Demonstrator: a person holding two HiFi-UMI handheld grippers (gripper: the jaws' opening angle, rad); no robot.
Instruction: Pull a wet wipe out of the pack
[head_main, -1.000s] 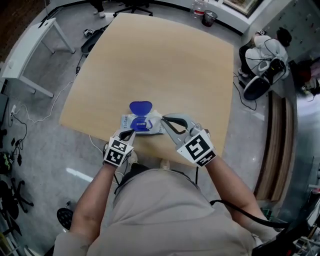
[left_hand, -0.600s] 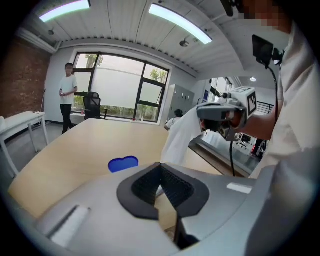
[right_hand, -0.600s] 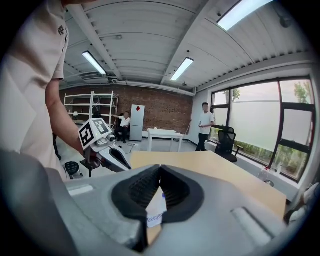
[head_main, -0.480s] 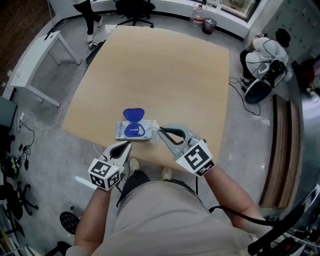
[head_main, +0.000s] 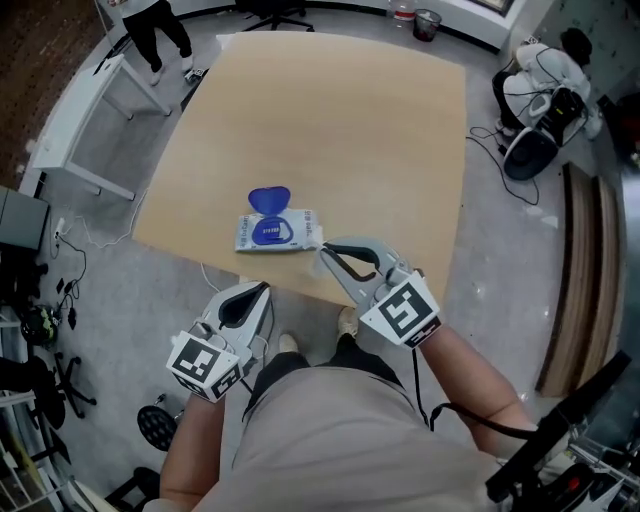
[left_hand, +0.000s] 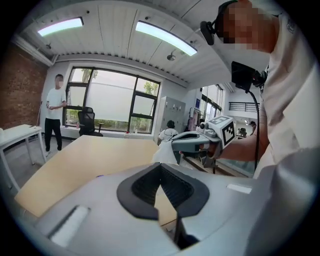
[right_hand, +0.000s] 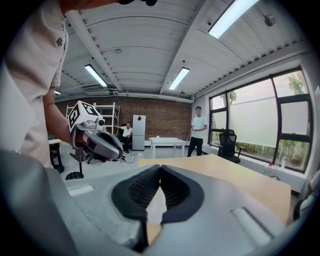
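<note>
Just below centre of the head view, the wet wipe pack (head_main: 272, 232) lies near the table's (head_main: 330, 130) front edge, its blue lid (head_main: 268, 198) flipped open. My right gripper (head_main: 323, 251), beside the pack's right end, pinches a white wipe (right_hand: 156, 205). My left gripper (head_main: 264, 288) hangs off-table at lower left, jaws together, empty. To my eye, pinning the pack would keep it from dragging along.

My head view looks steeply down on the table (head_main: 330, 130). The low, level gripper views face each other: left shows the right gripper (left_hand: 175, 146), right shows the left gripper (right_hand: 119, 151).
</note>
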